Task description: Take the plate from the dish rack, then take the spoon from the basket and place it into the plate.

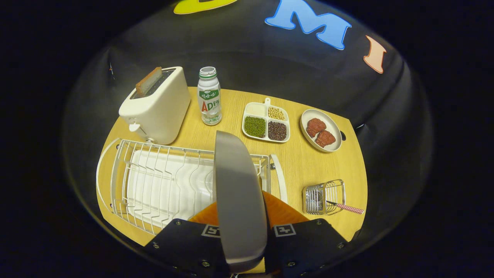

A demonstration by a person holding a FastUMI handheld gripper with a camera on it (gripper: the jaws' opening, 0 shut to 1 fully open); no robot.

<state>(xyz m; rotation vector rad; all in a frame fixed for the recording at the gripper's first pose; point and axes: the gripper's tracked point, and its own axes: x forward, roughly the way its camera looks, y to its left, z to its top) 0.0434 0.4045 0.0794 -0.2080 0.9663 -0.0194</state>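
Gripper (241, 231) pinches the grey plate (237, 193) edge-on, one finger each side, pressed against its faces. Plate looks lifted, above the right end of the white wire dish rack (154, 181); can't tell if its lower rim is fully clear of the wires. Rack slots otherwise empty.

Right of the fingers: small wire basket (323, 197), spoon (345, 207) lying in it, checked handle sticking out to the right. Untouched.

Further back on the wooden table (297, 162): divided tray of beans (266, 122), oval dish with two reddish pieces (321, 130), drink bottle (209, 96), white toaster (156, 106) with a slice in the slot.

Status, my read: step one mid-way, plate in hand but not set down. Left: put the plate on the table, fetch the spoon, drop it into the plate.
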